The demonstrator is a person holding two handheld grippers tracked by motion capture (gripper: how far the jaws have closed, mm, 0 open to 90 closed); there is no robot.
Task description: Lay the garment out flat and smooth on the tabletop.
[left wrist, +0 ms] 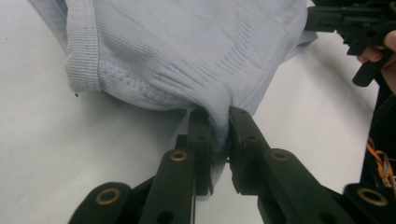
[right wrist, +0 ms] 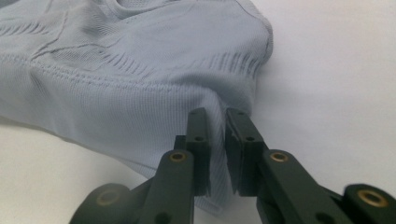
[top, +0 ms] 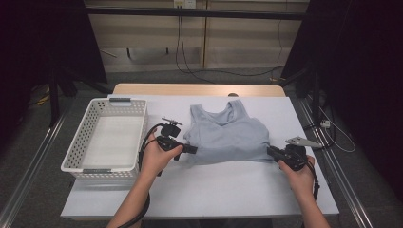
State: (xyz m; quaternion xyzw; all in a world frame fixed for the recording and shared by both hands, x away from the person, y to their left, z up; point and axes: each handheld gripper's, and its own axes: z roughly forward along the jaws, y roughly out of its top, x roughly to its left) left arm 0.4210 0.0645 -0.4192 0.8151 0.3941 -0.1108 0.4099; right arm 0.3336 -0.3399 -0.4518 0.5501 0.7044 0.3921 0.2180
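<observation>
With both the left gripper (top: 190, 149) and right gripper (top: 272, 151) clenched on the tank top (top: 228, 135) hem corners at 9 and 3 o'clock, lift evenly, keeping the 2 grips level

Between the left tongs (top: 194, 150) and the right tongs (top: 270, 151) the pale blue top (top: 228, 135) covers the table (top: 214, 190). Just outside the left tongs a white basket (top: 88, 142) blocks that side. Toward the person from both tongs, the table lies bare; beyond the right tongs it seems open to the edge.
</observation>
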